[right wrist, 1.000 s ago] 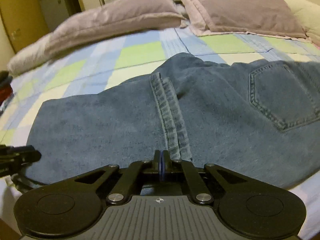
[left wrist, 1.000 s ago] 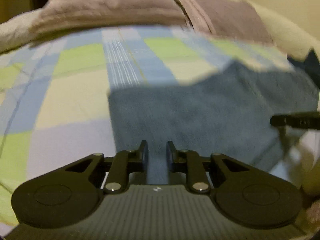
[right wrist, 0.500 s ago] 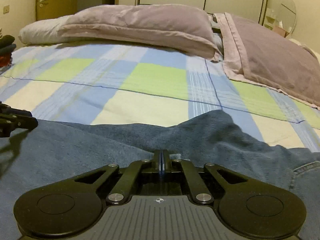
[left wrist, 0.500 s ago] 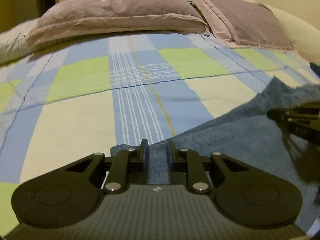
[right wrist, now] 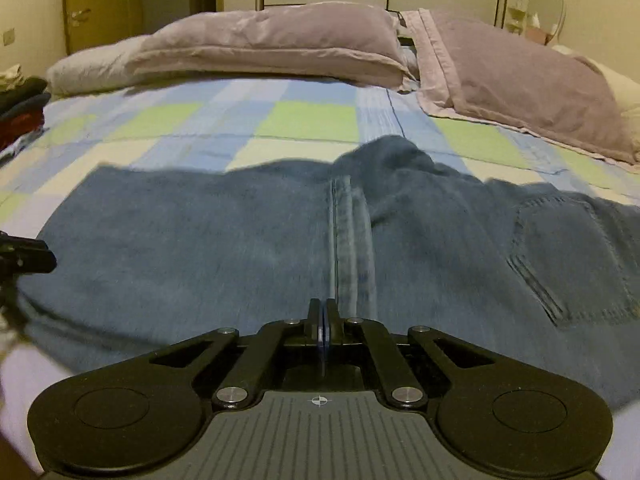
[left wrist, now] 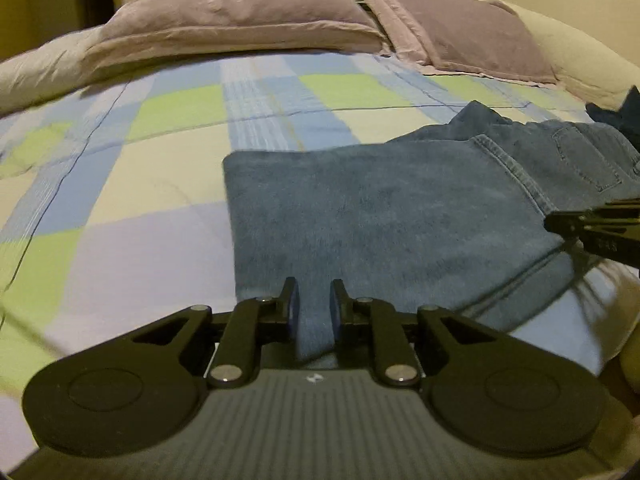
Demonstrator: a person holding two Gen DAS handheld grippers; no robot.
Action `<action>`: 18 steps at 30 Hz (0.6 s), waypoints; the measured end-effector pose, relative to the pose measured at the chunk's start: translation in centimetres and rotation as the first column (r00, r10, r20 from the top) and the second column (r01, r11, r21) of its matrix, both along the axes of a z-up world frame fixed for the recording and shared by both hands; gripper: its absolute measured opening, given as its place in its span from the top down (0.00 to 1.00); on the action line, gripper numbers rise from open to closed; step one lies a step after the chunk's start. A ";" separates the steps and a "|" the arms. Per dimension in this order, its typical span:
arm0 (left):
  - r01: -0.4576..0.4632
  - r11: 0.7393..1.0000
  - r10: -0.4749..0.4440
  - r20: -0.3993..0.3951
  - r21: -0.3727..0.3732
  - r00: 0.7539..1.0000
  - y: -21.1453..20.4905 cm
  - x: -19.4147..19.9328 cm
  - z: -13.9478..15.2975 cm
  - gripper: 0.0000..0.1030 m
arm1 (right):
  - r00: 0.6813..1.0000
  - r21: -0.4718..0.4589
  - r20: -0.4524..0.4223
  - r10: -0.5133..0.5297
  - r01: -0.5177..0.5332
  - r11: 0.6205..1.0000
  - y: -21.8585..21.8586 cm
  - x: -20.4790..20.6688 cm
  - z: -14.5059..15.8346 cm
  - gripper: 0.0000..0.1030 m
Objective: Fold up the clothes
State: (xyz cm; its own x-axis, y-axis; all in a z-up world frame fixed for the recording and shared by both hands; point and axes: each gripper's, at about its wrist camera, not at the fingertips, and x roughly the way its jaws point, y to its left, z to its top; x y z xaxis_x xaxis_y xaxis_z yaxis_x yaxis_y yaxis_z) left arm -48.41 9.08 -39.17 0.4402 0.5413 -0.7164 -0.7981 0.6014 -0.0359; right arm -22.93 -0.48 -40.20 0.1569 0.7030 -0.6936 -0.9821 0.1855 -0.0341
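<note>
Laying the fold: both hands bring the folded denim down on the bed; the advice below is my judgement from how things lie.
Bed [right wrist: 280, 120]: checked cover in blue, green and cream, two mauve pillows [right wrist: 272, 44] at the far end. It is soft, so press the cloth flat before letting go.
Jeans [right wrist: 200, 248]: spread across the near part of the bed, folded edge toward the pillows, back pocket [right wrist: 568, 252] at the right side, a seam running down the middle. The far edge has a bump near the seam; better to pull it straight so the layers match.
Left claw [left wrist: 313, 300]: partly open, a strip of denim stands between its fingers at the near left edge. Its jaws have just been closing a little. Whether the pads really press the cloth I cannot tell, so check the hold before any pull.
Right claw [right wrist: 322, 312]: fully closed at the near hem, just beside the seam; if it pinches cloth there is not clear. Lower both sides evenly, then release together.
</note>
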 end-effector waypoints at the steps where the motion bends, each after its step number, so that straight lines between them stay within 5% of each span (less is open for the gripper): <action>1: -0.022 1.000 0.022 0.010 -0.017 1.000 0.0 -0.2 0.5 0.86 | 1.000 -0.006 0.003 -0.003 0.003 1.000 -0.3 -0.3 0.2 0.99; 10: -0.127 0.992 0.125 -0.047 -0.029 0.991 -2.5 0.7 1.7 0.85 | 0.997 -0.013 -0.060 -0.041 0.040 0.999 -2.9 -0.7 0.0 0.98; 14: -0.136 0.989 0.130 -0.087 -0.061 0.988 -4.4 1.3 3.1 0.76 | 0.985 -0.036 -0.123 -0.118 0.114 0.993 -4.8 -0.1 1.4 0.97; 15: -0.135 0.989 0.129 -0.079 -0.067 0.988 -5.0 1.3 3.4 0.75 | 0.983 -0.043 -0.130 -0.132 0.128 0.991 -5.3 0.1 1.7 0.91; 16: -0.133 0.989 0.128 -0.073 -0.072 0.989 -5.7 1.2 3.8 0.74 | 0.980 -0.048 -0.132 -0.152 0.146 0.988 -5.8 0.2 2.1 0.64; 17: -0.131 0.989 0.125 -0.075 -0.074 0.989 -6.3 1.3 4.0 0.71 | 0.976 -0.044 -0.131 -0.173 0.168 0.985 -6.4 0.3 2.4 0.23; 18: -0.129 0.989 0.123 -0.078 -0.076 0.989 -7.0 1.3 4.3 0.71 | 0.973 -0.035 -0.132 -0.190 0.187 0.982 -7.1 0.4 2.7 0.17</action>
State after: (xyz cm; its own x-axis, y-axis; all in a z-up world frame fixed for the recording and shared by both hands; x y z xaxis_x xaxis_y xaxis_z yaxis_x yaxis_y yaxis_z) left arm -47.15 2.10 -34.90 0.3174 0.5285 -0.7874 -0.8696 0.4933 -0.0195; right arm -22.56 -7.54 -37.53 0.1896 0.6536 -0.7327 -0.9254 0.3684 0.0891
